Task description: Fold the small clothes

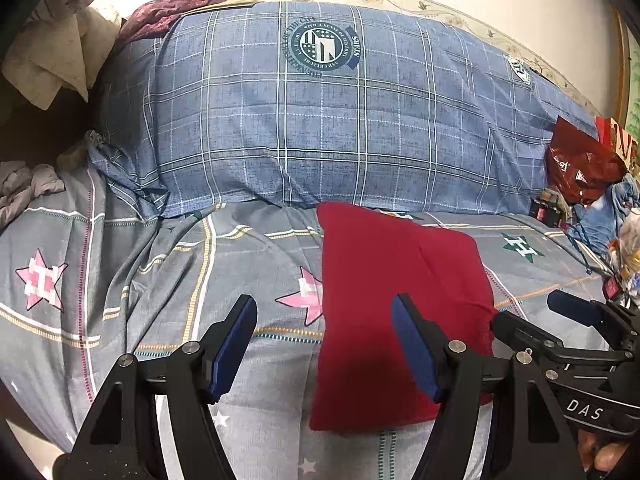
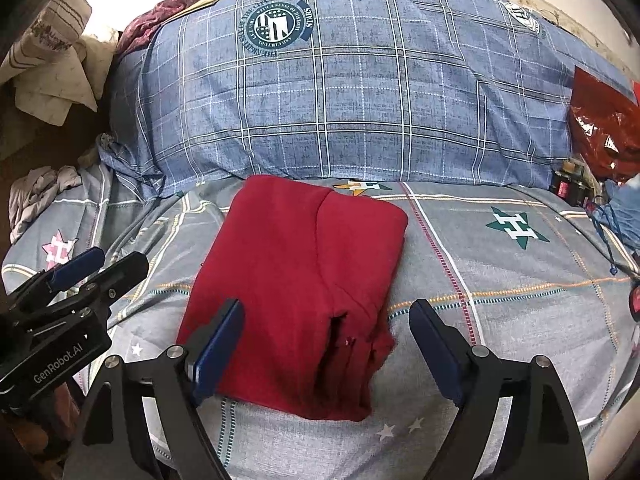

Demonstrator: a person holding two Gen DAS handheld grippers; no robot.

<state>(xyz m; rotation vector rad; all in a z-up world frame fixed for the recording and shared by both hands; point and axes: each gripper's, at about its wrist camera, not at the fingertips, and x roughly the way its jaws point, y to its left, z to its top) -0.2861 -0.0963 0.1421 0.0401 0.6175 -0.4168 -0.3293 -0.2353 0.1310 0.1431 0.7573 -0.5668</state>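
Observation:
A dark red garment point(image 1: 384, 300) lies folded into a neat rectangle on the grey star-print bedsheet point(image 1: 160, 272). It also shows in the right wrist view point(image 2: 296, 280). My left gripper point(image 1: 324, 346) is open and empty, hovering over the garment's left edge. My right gripper point(image 2: 326, 344) is open and empty, hovering over the garment's near right part. The right gripper also shows in the left wrist view point(image 1: 560, 316) at the right, and the left gripper in the right wrist view point(image 2: 96, 268) at the left, both open.
A large blue plaid pillow point(image 1: 320, 120) lies just behind the garment. A red plastic bag point(image 1: 580, 164) and clutter sit at the right edge of the bed. Crumpled grey cloth point(image 1: 24, 188) and pale fabrics point(image 1: 52, 60) lie at the left.

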